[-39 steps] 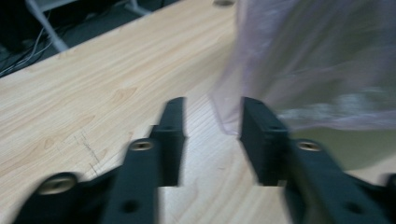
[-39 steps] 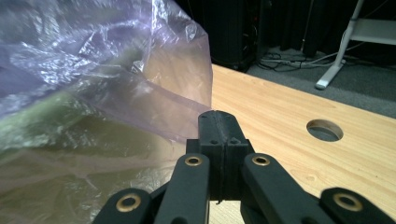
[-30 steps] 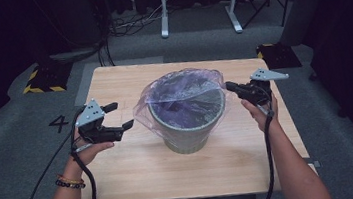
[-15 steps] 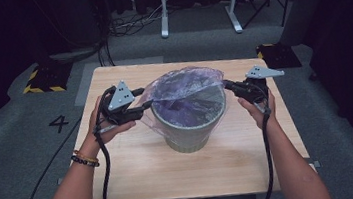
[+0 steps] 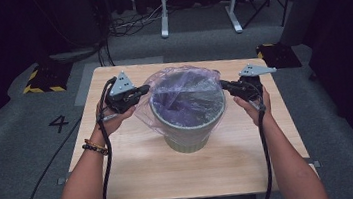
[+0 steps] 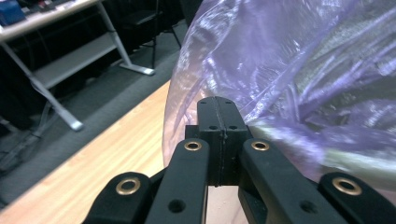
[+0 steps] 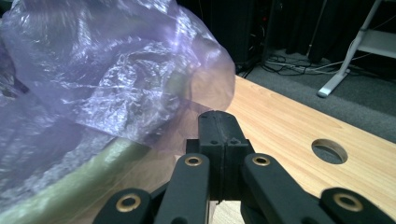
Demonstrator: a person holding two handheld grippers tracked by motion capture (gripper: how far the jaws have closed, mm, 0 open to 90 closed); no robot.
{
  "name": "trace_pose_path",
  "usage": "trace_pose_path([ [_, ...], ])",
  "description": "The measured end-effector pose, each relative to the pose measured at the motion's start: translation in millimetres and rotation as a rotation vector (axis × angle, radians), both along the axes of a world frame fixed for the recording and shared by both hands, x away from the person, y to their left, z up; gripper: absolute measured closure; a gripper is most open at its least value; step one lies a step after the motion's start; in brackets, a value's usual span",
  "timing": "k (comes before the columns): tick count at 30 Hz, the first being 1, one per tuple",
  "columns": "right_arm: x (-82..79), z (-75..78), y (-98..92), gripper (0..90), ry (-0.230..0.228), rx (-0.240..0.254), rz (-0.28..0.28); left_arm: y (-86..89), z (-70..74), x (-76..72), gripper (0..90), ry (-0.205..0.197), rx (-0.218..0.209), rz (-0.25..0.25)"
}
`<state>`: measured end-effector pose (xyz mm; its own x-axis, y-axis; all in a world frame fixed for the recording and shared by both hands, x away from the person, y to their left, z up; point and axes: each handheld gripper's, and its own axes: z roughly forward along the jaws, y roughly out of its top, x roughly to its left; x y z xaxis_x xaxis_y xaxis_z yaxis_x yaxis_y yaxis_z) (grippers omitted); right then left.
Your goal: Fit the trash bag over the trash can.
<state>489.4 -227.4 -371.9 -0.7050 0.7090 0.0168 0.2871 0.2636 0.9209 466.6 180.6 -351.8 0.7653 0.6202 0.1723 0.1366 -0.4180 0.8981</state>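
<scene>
Both grippers, left [image 5: 144, 88] and right [image 5: 223, 83], pinch the purple bag's [image 5: 186, 96] rim at opposite sides (the left jaws have just closed on it); the bag lines a bin [image 5: 189, 137] mid-table [image 5: 138, 179].

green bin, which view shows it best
The high view: the whole green bin stands mid-table with the purple bag lining it, a tool at each side. The left gripper view shows a blurred strip of its rim through the plastic; the right gripper view shows a stretch of rim.
</scene>
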Motion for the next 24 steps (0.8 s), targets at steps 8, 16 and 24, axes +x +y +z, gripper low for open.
trace_pose_path([
  [8,10.4,-14.9,4.0,90.0,0.068,-0.025,0.024,-1.0,-27.6,14.7,90.0,0.077,-0.028,0.006],
  [16,10.3,-28.5,4.7,90.0,0.102,-0.019,0.04,-2.9,-48.9,21.9,90.0,0.153,-0.035,0.007],
  [24,9.5,-33.1,4.2,90.0,0.12,-0.023,0.04,-12.7,-60.7,26.5,90.0,0.235,0.009,0.003],
])
